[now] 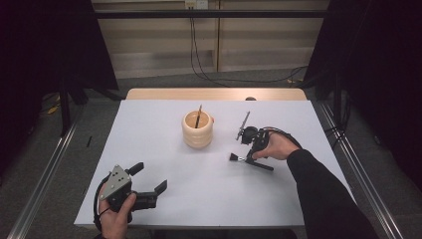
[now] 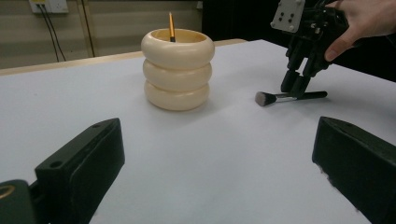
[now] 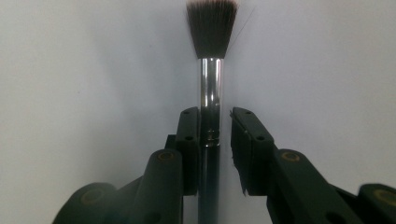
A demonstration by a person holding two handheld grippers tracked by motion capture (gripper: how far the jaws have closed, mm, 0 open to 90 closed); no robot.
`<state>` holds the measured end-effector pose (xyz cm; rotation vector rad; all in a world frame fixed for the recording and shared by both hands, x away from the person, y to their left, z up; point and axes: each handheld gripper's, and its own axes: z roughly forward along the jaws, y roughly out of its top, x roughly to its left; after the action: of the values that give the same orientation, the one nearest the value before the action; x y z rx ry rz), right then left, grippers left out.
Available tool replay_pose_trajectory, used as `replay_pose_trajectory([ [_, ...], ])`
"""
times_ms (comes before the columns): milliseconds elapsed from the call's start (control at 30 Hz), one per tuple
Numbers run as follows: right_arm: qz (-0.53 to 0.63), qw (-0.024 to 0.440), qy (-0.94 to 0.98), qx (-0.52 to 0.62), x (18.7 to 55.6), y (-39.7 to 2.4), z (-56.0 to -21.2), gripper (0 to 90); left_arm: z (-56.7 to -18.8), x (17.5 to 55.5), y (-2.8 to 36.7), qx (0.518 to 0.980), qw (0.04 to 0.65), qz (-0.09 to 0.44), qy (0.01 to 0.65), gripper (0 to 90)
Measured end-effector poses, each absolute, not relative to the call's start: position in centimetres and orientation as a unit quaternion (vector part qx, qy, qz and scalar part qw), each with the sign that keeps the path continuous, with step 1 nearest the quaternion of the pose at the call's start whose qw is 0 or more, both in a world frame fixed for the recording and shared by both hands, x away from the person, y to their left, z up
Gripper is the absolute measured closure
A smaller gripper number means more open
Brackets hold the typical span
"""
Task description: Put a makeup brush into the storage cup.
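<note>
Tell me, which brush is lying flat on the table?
The silver-necked makeup brush between the right gripper jaws. The orange-handled brush stands in the cream holder.

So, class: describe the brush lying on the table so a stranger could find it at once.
On the white table, look right of the cream ringed pot. The makeup brush lies flat there, between the right claw's jaws. Unlike the thin brush standing in the pot, it has a chrome collar and dark bristles.

A flat white counter (image 1: 149, 149) with a pale wooden strip along its far edge carries two things. A cream holder (image 1: 198, 129), shaped like three stacked rings, stands upright near the middle. A make-up brush (image 1: 246, 160) with dark bristles, a silver ferrule and a black handle lies flat to its right, well apart from it.
</note>
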<state>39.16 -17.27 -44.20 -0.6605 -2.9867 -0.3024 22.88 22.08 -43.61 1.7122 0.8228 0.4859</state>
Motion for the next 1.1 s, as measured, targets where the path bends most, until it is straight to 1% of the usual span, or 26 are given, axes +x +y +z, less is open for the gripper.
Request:
replay_pose_trajectory([
  [100, -0.098, 0.037, -0.968, -0.229, 38.93, -16.95, -44.23, 73.8, -43.61, 22.91, 22.06, 0.725, 0.557, 0.206, 0.349, 2.3],
  [133, -0.095, 0.034, -0.973, -0.209, 39.13, -17.09, -44.3, 73.8, -43.61, 22.9, 22.06, 0.725, 0.557, 0.206, 0.349, 2.3],
  [200, -0.088, 0.035, -0.972, -0.214, 39.0, -16.89, -44.44, 73.8, -43.61, 22.88, 22.05, 0.726, 0.554, 0.208, 0.35, 2.3],
  [533, -0.078, 0.017, -0.976, -0.204, 38.63, -16.28, -44.92, 72.9, -43.59, 22.9, 22.02, 0.728, 0.553, 0.208, 0.348, 2.3],
  [667, -0.07, 0.019, -0.974, -0.213, 38.63, -16.33, -44.85, 77.1, -43.58, 22.88, 21.97, 0.728, 0.553, 0.209, 0.348, 2.3],
  [833, -0.075, 0.014, -0.977, -0.197, 38.75, -16.4, -44.91, 77.9, -43.62, 22.91, 22.01, 0.727, 0.554, 0.208, 0.349, 2.3],
  [1100, -0.075, 0.014, -0.976, -0.203, 38.72, -16.4, -44.89, 78.3, -43.61, 22.91, 21.95, 0.729, 0.552, 0.208, 0.347, 2.3],
])
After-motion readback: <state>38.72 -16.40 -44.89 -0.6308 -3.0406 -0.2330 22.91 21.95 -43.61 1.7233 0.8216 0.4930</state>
